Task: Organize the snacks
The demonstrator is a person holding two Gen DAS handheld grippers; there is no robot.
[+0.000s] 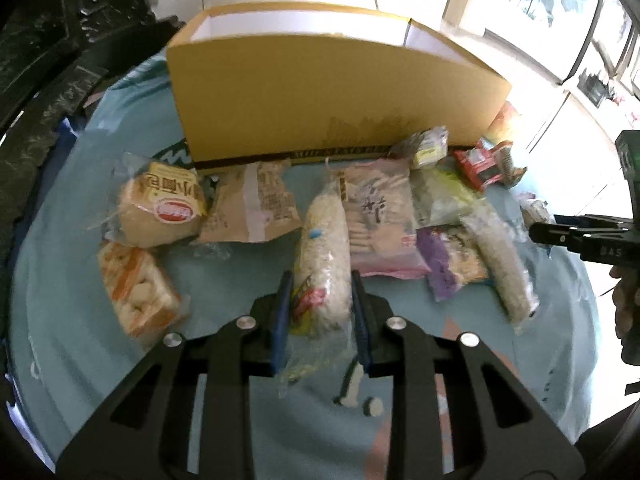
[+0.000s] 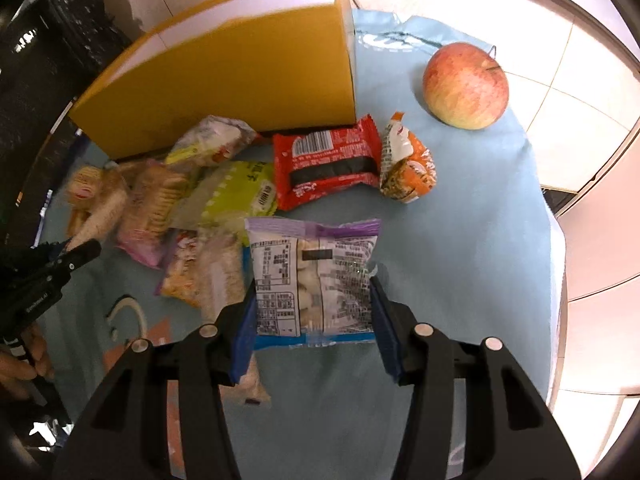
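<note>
Snack packs lie on a round table under a light blue cloth (image 1: 60, 300), in front of a tall yellow cardboard box (image 1: 328, 92) with an open top. In the left wrist view my left gripper (image 1: 320, 284) is shut on a long clear pack of white rice crackers (image 1: 324, 256), its blue pads pressing both sides. In the right wrist view my right gripper (image 2: 314, 284) is shut on a clear pack with a purple top band (image 2: 316, 276), held above the cloth (image 2: 460, 220). The yellow box (image 2: 240, 88) stands behind the pile.
A bread pack (image 1: 160, 208), a tan packet (image 1: 252, 204), an orange biscuit pack (image 1: 136, 292) and a pink cracker bag (image 1: 380, 220) lie near. A red wrapper (image 2: 328, 164), an orange pack (image 2: 404, 168) and an apple (image 2: 466, 86) lie right. Dark furniture stands left.
</note>
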